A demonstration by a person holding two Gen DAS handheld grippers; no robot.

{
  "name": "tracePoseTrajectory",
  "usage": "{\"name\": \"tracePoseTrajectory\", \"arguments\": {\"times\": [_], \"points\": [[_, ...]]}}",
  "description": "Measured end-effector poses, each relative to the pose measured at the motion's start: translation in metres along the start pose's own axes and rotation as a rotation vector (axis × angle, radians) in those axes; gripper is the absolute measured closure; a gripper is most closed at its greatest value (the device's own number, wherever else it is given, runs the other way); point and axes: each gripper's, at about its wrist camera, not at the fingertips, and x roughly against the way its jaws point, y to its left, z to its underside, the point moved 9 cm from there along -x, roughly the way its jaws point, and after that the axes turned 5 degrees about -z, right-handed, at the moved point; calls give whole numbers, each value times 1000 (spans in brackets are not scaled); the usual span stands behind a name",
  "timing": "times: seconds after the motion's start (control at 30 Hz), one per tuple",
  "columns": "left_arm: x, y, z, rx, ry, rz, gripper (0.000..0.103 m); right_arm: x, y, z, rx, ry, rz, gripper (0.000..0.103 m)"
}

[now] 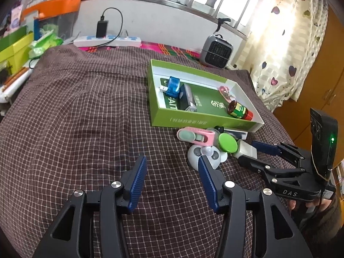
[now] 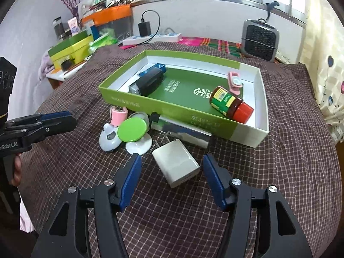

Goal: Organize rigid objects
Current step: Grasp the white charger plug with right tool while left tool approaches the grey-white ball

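Note:
A green box (image 2: 137,104) (image 1: 193,120) on the checked cloth holds a blue USB reader (image 1: 173,87), a black device (image 2: 149,81), a brown red-capped bottle (image 2: 231,104) (image 1: 238,110) and a small pink item (image 2: 234,82). In front of the box lie a white charger (image 2: 175,162) (image 1: 246,149), a green-lidded jar (image 2: 133,130) (image 1: 228,143), a panda-shaped gadget (image 2: 108,139) (image 1: 194,155), a pink clip (image 1: 193,135) and a silver bar (image 2: 182,131). My right gripper (image 2: 172,167) is open around the charger, apart from it. My left gripper (image 1: 173,168) is open and empty beside the panda gadget.
A grey heater (image 2: 260,39) (image 1: 216,52) stands at the far edge. A power strip with a black plug (image 1: 107,39) lies at the back. Boxes and an orange bin (image 2: 107,17) crowd the back left. A curtain (image 1: 286,43) hangs on the right.

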Motion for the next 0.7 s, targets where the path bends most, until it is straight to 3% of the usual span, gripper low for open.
{"name": "tracePoseTrajectory", "arguments": {"times": [0.3,0.6,0.7], "points": [[-10,4,3,2,30,-14,54,-16,3,0,95,43,2,43],[-22,-4,3,-15,58,-25,54,-20,2,-1,91,49,-43,43],[-25,-9,3,-25,69,-26,54,-19,0,0,93,45,-30,53]]}}
